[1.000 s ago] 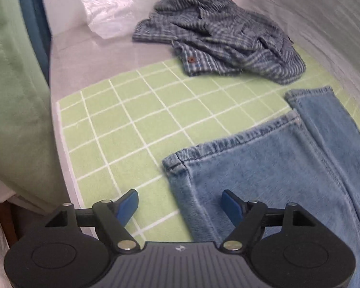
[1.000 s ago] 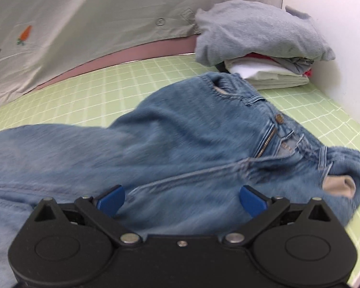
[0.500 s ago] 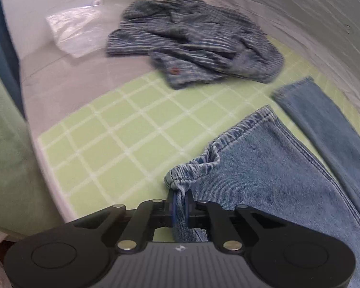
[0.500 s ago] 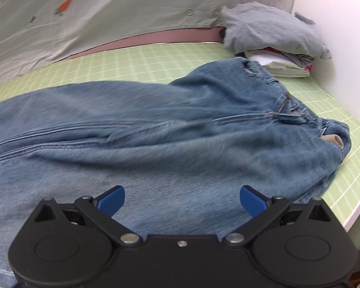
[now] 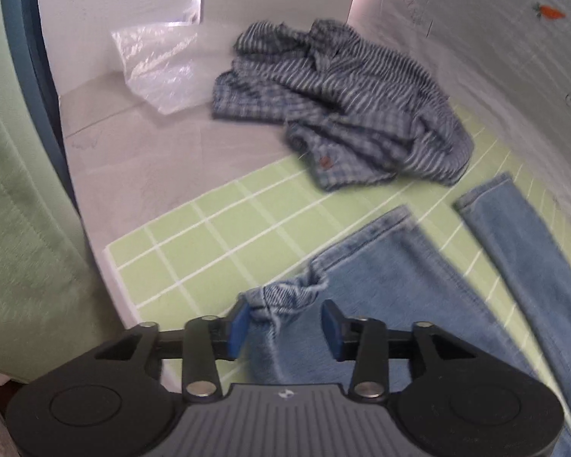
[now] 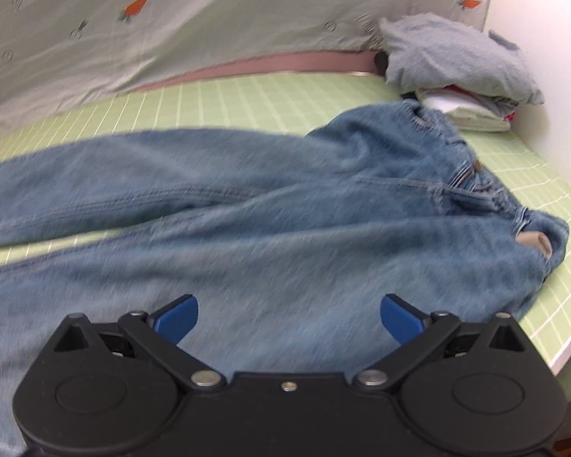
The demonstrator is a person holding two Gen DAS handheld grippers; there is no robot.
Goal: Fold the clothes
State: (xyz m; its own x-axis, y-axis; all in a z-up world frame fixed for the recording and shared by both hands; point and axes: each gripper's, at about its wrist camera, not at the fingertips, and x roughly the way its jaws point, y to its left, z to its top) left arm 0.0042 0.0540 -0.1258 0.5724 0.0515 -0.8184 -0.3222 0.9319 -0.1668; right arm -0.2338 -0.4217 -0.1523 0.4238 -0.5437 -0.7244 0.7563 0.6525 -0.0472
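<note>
Green gridded mat (image 5: 224, 236) under jeans (image 6: 285, 228); carrot-print cloth (image 6: 171, 30) behind.

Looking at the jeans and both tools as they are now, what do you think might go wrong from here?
1. The left tool is opening with the bunched hem of the jeans between its pads, so the hem may slip out crumpled.
2. The right tool is open and grips nothing, so the jeans could shift.

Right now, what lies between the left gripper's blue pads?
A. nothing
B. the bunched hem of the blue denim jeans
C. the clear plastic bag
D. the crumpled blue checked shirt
B: the bunched hem of the blue denim jeans sits between the opening left gripper pads.
</note>
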